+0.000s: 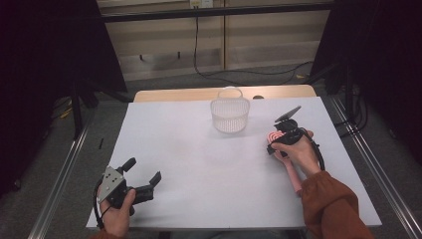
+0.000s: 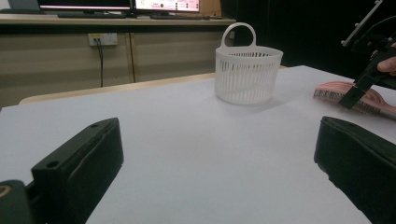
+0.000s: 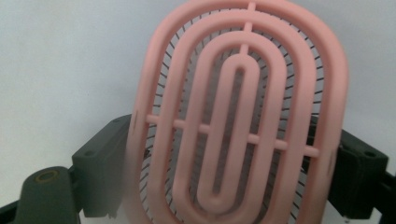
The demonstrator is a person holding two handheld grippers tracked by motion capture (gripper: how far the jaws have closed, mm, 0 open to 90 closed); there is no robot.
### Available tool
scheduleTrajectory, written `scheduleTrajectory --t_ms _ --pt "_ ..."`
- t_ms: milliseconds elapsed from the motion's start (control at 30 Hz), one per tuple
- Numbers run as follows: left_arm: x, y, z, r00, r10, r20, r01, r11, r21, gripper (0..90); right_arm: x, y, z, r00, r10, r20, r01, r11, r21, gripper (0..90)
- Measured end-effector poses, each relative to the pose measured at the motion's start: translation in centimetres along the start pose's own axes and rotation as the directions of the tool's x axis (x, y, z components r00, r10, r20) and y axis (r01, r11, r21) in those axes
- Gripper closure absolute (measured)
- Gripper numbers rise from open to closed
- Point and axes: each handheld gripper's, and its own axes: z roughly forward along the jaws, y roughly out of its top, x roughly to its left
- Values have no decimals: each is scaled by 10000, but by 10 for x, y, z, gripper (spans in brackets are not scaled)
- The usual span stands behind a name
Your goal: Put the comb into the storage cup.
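While the pink brush (image 3: 240, 126) is clamped between the jaws of the right gripper (image 1: 284, 135) on the white table (image 1: 199, 159), apart from the empty basket (image 1: 229, 115), the left gripper (image 1: 144, 177) is held with jaws apart, and any placing is judged undone.

Pink brush (image 3: 243, 126) apparently continues past the bottom edge, blurred.

Pink oval plastic hairbrush head (image 3: 243, 121), vented with concentric oval ribs and cross-bars, dark bristles underneath. Lies back-up, bristles down, on the right side of the white desk (image 1: 199, 164), between the right hand-held gripper (image 1: 272, 141) jaws. White slotted plastic basket (image 1: 229, 113) with loop handle stands upright at centre-back, near the brush, apart from it.
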Motion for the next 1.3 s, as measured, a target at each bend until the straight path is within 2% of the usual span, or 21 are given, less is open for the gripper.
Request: scheduleTrajectory --t_ms 233,533,667,900,933,1000,1100,1300 --pt "0 0 0 10000 -4 4 4 10000 17 14 0 0 0 10000 67 34 -67 10000 -20 161" --pt "0 0 0 10000 -17 14 17 10000 33 14 0 1 0 10000 -82 23 82 10000 -26 171" --pt "0 0 0 10000 -8 11 8 10000 36 14 2 1 0 9997 -258 34 257 9996 84 167" --pt "0 0 1 10000 -7 17 7 10000 70 14 3 2 -1 9997 -219 97 218 9997 139 146" --pt "0 0 1 10000 6 27 -6 10000 88 14 3 3 -3 9994 -158 304 157 9999 48 115" --pt "0 0 1 10000 0 46 0 10000 77 14 4 4 -6 9980 -180 608 185 9998 -86 109" --pt "0 0 1 10000 3 80 -4 10000 87 14 5 4 -6 9975 -157 686 153 9999 69 84" --pt "0 0 0 10000 22 62 -22 10000 11 14 7 5 -1 9957 -219 895 195 9994 280 91"
